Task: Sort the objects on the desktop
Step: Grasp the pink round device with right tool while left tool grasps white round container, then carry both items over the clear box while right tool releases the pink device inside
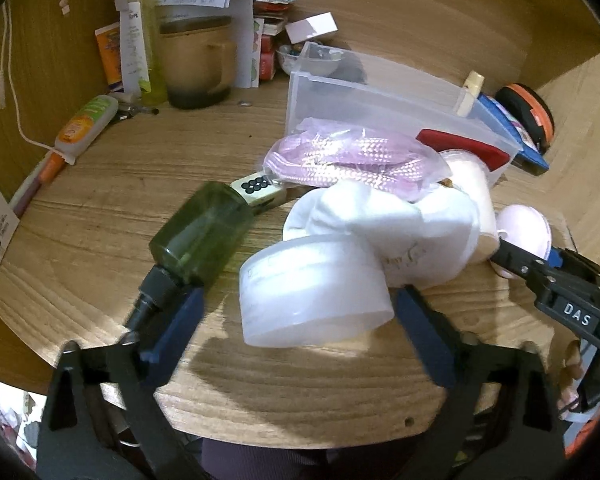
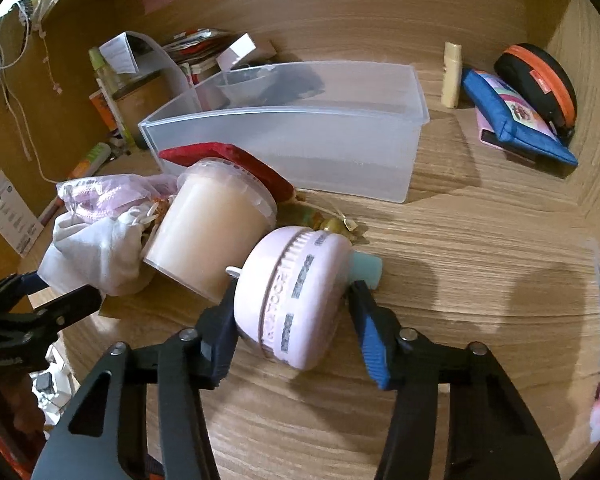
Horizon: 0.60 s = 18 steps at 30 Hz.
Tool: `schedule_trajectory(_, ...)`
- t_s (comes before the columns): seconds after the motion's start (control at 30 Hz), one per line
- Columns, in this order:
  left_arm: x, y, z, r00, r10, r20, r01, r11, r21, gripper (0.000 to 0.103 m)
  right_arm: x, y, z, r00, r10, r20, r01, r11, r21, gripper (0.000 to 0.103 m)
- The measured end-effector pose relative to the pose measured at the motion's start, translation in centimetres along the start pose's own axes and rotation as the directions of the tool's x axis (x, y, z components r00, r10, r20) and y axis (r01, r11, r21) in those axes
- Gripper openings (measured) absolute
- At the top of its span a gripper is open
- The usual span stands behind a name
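Observation:
My left gripper [image 1: 296, 312] is open, its fingers on either side of a white translucent round jar [image 1: 314, 290] on the wooden desk, with gaps on both sides. A green bottle [image 1: 202, 234] lies just left of it, a white cloth [image 1: 404, 228] and a bag of pink cord [image 1: 352, 158] behind it. My right gripper [image 2: 292, 316] has its fingers around a pink round container [image 2: 296, 296]; both pads are at its sides. A cream tub [image 2: 216, 224] lies on its side next to it. The clear plastic bin [image 2: 300, 136] stands behind the pile.
A mug [image 1: 198, 62], tubes and boxes crowd the back left corner. A blue pouch [image 2: 516, 120], an orange-trimmed black case [image 2: 540, 80] and a cream stick [image 2: 451, 74] sit at the back right. A red object [image 2: 236, 160] leans against the bin. The desk's front edge is near.

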<state>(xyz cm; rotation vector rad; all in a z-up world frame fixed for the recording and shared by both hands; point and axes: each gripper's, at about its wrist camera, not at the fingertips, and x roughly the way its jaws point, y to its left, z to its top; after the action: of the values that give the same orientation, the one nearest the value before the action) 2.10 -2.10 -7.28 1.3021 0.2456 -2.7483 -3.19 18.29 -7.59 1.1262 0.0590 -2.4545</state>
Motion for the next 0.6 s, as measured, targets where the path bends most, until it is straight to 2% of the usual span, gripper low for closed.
schedule_trajectory(0.07, 0.5, -0.1, 0.0, 1.0, -0.008, -0.028, 0.008, 1.0, 0.002, 0.066, -0.1, -0.1, 0.0, 1.0, 0.003, 0.005, -0.003, 1.0, -0.001, 0.048)
schedule_trajectory(0.3, -0.1, -0.3, -0.4, 1.0, -0.013, -0.028, 0.013, 1.0, 0.004, 0.065, -0.9, -0.6, -0.1, 0.999, -0.004, 0.037, 0.004, 1.0, 0.014, 0.044)
schedule_trajectory(0.6, -2.7, 0.8, 0.9, 0.997, -0.076, 0.02, 0.076, 0.997, 0.011, 0.065, -3.2, -1.2, 1.2, 0.994, 0.017, 0.106, -0.022, 0.999, 0.045, 0.043)
